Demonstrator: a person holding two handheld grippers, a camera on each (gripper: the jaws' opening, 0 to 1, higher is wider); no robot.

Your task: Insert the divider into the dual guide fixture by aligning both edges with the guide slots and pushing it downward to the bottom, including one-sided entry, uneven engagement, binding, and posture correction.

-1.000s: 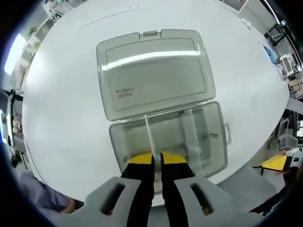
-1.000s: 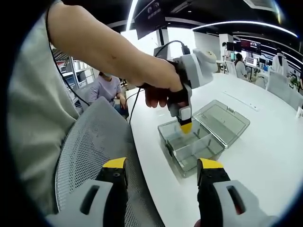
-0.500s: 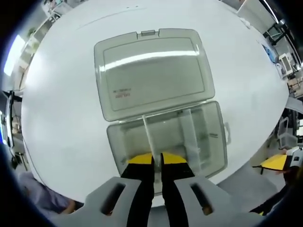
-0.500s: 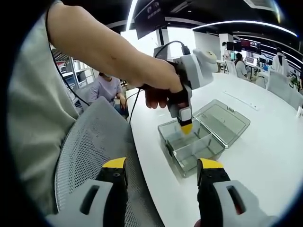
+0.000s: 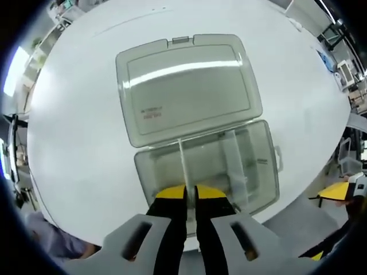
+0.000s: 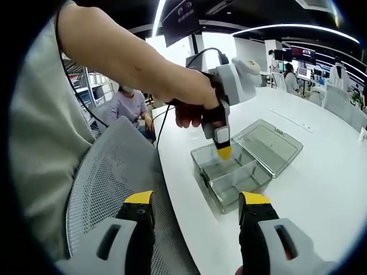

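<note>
A clear plastic box [image 5: 258, 172] lies open on the white table, its lid [image 5: 186, 86] folded flat beyond it. My left gripper [image 5: 190, 192] is shut on a thin clear divider [image 5: 183, 163], which stands on edge across the box's left half. A second divider [image 5: 236, 166] stands in the box further right. In the right gripper view the left gripper [image 6: 223, 150] hangs over the box [image 6: 232, 175], held by a hand. My right gripper [image 6: 195, 209] stands open, well short of the table, with nothing between its fingers.
The white table [image 5: 74, 114] spreads wide around the box. A grey mesh chair back [image 6: 114, 189] stands close in front of my right gripper. A seated person [image 6: 131, 106] is behind the table's far end, and shelves and desks fill the room beyond.
The left gripper has lifted slightly with the divider; the box sits a little lower and to the right in its view. My right gripper has not moved.
</note>
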